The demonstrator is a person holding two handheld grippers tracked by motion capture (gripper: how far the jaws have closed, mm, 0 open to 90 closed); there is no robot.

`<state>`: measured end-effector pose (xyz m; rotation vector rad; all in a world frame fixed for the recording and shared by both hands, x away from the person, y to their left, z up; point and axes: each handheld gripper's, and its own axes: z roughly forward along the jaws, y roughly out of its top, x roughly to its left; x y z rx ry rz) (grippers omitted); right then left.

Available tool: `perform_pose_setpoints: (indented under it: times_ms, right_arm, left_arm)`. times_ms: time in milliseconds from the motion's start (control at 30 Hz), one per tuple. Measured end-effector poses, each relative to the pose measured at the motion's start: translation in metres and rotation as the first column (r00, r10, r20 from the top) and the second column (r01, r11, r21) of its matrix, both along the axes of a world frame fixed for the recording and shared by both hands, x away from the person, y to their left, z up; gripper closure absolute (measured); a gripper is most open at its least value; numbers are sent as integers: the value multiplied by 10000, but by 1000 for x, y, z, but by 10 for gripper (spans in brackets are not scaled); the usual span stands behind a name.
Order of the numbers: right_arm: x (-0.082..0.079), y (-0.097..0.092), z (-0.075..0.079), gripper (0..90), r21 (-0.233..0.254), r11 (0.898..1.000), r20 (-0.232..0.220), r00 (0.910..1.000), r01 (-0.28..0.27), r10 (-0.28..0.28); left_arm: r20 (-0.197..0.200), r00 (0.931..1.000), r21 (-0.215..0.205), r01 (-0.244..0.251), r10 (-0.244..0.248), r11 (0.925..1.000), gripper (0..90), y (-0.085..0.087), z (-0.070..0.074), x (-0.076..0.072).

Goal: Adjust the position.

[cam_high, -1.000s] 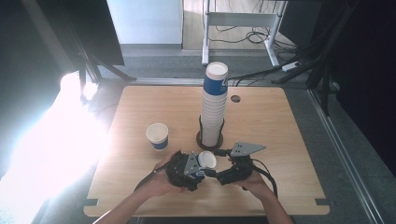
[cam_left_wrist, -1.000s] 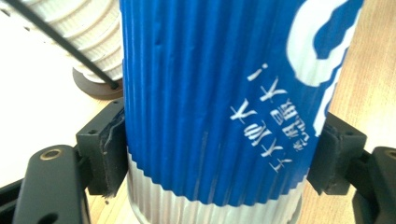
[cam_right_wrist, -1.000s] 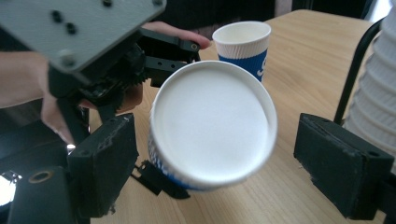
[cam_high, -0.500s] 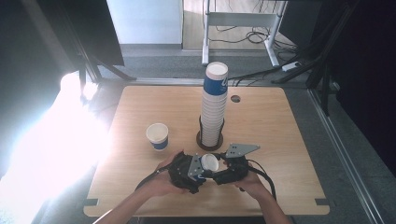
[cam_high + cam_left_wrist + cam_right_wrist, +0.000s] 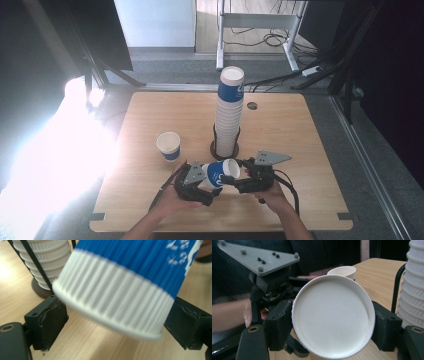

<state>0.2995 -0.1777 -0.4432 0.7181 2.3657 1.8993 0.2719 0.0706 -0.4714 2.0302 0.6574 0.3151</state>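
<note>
A blue and white ribbed paper cup [image 5: 220, 173] lies on its side in the air just above the table's [image 5: 310, 150] near edge, between the two hands. The right tool [image 5: 239, 181] has closed on its rim end, pads pressed to both sides of the cup. The left tool [image 5: 209, 186] has just been opening; its pads [image 5: 51, 320] stand slightly off the cup's base, which sits between them. A tall stack of the same paper cups [image 5: 229, 112] stands in a black wire holder near the table's middle, and a single upright paper cup [image 5: 169, 146] sits toward the left edge.
</note>
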Motion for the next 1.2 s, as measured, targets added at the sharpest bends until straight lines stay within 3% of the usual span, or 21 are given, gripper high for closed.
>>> perform_pose_setpoints:
  times_ms: [100,167,333,667,800,967,1200]
  right_arm:
    - [0,-3,0,278,214,9997,-2,9999,132,-132]
    - [0,-4,-1,278,291,9994,37,9998,171,-172]
    - [0,-4,-1,278,332,9994,48,10000,62,-64]
    - [1,-7,-3,278,530,9985,-133,9998,-145,152]
    - [3,-10,-4,276,671,9975,-340,9991,-222,246]
    - [6,-10,-7,270,490,9979,-609,9972,-412,442]
    - [6,-9,-6,264,395,9983,-703,9965,-435,462]
  left_arm:
    - [-311,9995,-872,-19,-8,9962,91,3,-3,2]
    - [-356,9993,-1216,44,-87,9926,92,3,-5,4]
    - [-263,9990,-1433,321,-362,9892,85,0,-3,9]
    - [321,9957,-1451,903,-865,9853,75,-6,-1,12]
    - [583,9945,-1282,939,-870,9873,95,-6,-1,11]
    - [739,9930,-923,991,-924,9908,106,-6,-2,10]
    - [842,9924,-815,969,-900,9919,112,-4,-1,10]
